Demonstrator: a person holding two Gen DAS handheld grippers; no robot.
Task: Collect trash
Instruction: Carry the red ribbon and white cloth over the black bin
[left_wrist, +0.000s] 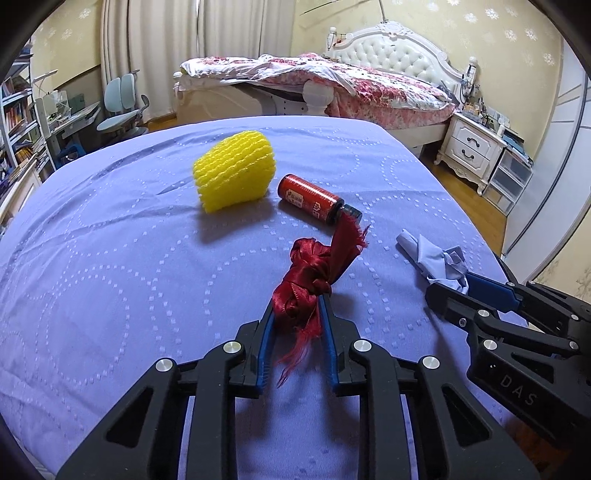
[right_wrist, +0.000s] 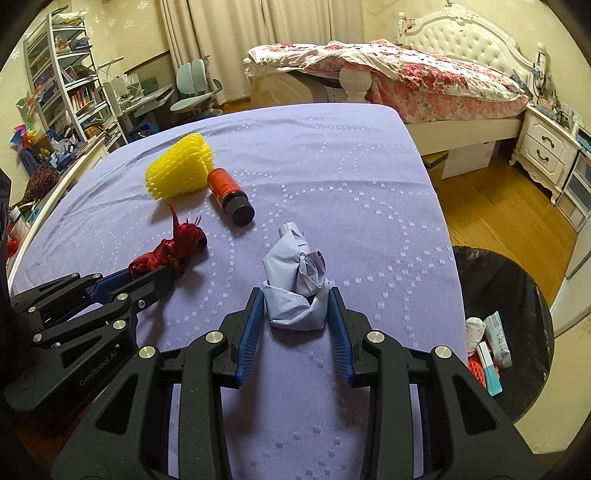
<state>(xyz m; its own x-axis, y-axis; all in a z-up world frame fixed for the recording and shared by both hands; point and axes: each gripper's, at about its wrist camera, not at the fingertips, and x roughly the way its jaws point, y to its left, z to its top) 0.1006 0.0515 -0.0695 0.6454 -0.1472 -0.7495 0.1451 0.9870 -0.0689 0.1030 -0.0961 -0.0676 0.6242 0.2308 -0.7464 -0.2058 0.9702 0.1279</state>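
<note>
The purple table (right_wrist: 332, 177) carries four bits of trash, and the bottle (left_wrist: 314, 199) serves as the landmark among them. It lies on its side, red label up, its dark cap end toward the grippers.

Just beyond the bottle, on its left, sits the yellow foam net (left_wrist: 234, 171), close beside the bottle's base.

On the near side of the bottle lies the red ribbon (left_wrist: 314, 277), a knotted bundle with one frayed tail reaching up to the bottle's cap. The left gripper (left_wrist: 295, 314) pinches the ribbon's near end between its blue pads (left_wrist: 267, 325), the jaws drawn in around the knot, and frayed threads hang down between them.

To the right of the bottle and nearer the camera is the crumpled blue wad (right_wrist: 295, 288), which looks like paper or thin fabric. The right gripper (right_wrist: 295, 314) straddles its near end, both pads (right_wrist: 253, 321) against or just beside its sides; whether they squeeze it I cannot tell for certain, though the jaws are closed to the wad's width.

Off the table's edge, well right of the bottle, stands a black-lined bin (right_wrist: 517, 295) holding some cartons and wrappers.
</note>
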